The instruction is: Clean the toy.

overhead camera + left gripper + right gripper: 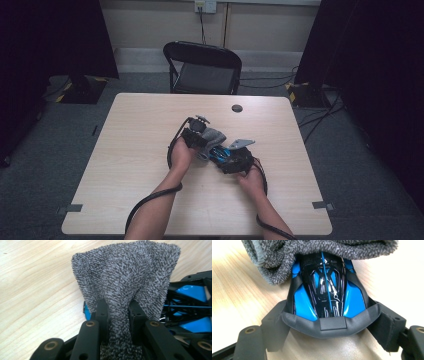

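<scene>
Pale wood-grain desk [140,165] with a black folding chair [202,67] behind it and dark curtains to either side; near its middle the two hands meet over a blue-and-black toy car [327,295] and a grey terry cloth [127,282]. Right gripper [226,158] has its jaws clamped across the car's rear end, wide because the body is wide; the car's long axis runs straight away from that gripper, nose pointing toward the left hand. Left gripper [117,315] is pinched tight on a gathered fold of the cloth, the rest of it fanning out beyond the fingertips; the cloth lies draped over the car's nose, touching it, while the roof and the rear stay bare. I judge the coming move to be a wipe along that axis; the cloth sits at the far end, so it would travel back toward the right gripper, and the left hand is the one to move it.
</scene>
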The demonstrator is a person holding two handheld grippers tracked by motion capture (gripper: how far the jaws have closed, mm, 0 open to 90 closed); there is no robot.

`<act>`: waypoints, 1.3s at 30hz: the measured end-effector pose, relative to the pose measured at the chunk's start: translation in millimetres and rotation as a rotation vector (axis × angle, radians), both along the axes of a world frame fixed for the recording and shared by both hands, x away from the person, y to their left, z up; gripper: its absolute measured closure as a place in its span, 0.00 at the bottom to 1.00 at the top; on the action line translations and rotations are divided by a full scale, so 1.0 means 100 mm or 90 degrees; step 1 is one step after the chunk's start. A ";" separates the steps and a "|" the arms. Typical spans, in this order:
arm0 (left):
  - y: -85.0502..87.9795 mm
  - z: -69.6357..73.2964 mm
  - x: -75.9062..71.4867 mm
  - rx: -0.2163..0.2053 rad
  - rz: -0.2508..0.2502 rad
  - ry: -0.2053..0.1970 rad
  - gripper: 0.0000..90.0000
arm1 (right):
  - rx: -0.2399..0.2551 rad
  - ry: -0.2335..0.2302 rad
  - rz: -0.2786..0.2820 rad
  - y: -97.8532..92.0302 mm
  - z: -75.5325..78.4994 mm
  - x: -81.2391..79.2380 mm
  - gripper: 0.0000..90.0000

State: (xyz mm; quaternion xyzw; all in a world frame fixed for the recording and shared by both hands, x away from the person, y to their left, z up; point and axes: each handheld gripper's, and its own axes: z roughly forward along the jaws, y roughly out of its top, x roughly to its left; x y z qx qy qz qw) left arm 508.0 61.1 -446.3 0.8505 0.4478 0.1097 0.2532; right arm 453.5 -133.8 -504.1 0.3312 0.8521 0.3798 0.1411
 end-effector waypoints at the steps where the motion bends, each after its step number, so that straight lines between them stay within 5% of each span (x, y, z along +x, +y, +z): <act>1: 0.00 0.00 0.00 0.006 0.000 -0.002 0.83 | 0.000 0.000 0.000 0.00 0.00 0.00 0.27; 10: 0.06 -0.02 0.03 0.017 0.014 -0.006 0.83 | 0.000 0.000 0.000 0.00 0.00 0.00 0.27; 39: 0.41 -0.17 0.14 -0.005 0.104 -0.008 0.83 | 0.000 -0.001 -0.002 0.00 0.00 0.00 0.27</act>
